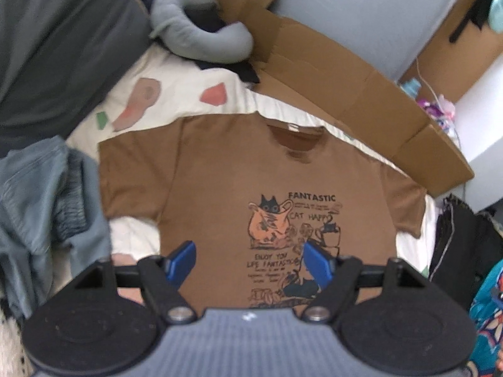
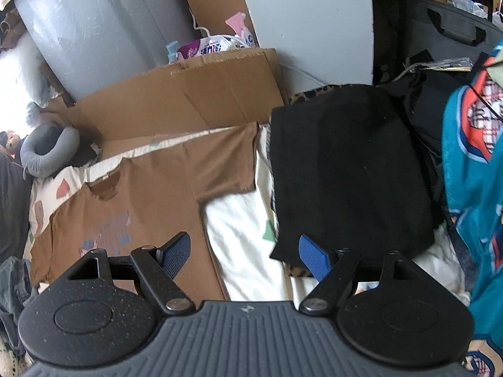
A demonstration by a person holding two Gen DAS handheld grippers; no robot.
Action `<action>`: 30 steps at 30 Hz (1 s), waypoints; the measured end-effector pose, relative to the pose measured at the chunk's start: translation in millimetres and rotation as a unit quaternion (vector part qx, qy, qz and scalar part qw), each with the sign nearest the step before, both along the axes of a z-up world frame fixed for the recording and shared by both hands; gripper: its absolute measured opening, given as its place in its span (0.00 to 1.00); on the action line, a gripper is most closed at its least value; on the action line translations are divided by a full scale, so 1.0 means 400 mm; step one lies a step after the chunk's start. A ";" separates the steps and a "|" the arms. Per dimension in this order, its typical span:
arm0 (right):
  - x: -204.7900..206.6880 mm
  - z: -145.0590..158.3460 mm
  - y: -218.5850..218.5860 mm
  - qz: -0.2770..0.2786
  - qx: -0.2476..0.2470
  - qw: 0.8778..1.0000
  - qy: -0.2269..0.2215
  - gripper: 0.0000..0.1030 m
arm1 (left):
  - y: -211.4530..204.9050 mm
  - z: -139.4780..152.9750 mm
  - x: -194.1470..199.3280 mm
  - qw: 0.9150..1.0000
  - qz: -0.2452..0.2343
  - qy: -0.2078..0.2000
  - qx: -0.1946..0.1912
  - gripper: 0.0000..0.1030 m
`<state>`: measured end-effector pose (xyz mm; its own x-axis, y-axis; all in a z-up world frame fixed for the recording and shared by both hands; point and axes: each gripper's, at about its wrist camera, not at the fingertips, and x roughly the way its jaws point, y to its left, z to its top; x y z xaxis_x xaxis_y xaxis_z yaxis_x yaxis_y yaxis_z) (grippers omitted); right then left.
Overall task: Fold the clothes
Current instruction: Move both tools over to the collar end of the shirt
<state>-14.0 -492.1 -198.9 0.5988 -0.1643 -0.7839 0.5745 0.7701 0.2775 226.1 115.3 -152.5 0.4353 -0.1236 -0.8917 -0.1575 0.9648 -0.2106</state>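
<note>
A cream bedsheet (image 1: 176,94) with scattered pink and green patches covered the bed, and a long flattened cardboard box (image 1: 355,94) lay along its far edge. On the sheet a brown T-shirt (image 1: 220,172) lay spread flat, front up, both short sleeves out to the sides, its cat print reading "FANTASTIC" near the chest. A folded black garment (image 2: 345,169) rested just beside the shirt's sleeve in the right wrist view, and a heap of grey-blue clothes (image 1: 41,207) sat against the opposite sleeve. A grey neck pillow (image 1: 201,31) lay beyond the collar. The left gripper (image 1: 248,260) hovered above the shirt's lower front, blue pads spread wide and holding nothing. The right gripper (image 2: 243,257) hung over bare sheet between the shirt and the black garment, its jaws likewise wide and empty.
</note>
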 end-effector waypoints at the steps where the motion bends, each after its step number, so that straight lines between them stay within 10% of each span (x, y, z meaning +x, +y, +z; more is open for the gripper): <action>1: 0.012 -0.004 -0.003 -0.001 0.000 1.000 0.000 0.79 | -0.013 -0.010 0.015 1.000 -0.005 0.003 0.001 0.75; 30: 0.276 -0.263 -0.098 -0.059 0.025 0.998 0.004 0.78 | -0.432 -0.304 0.477 0.988 -0.152 0.005 -0.009 0.76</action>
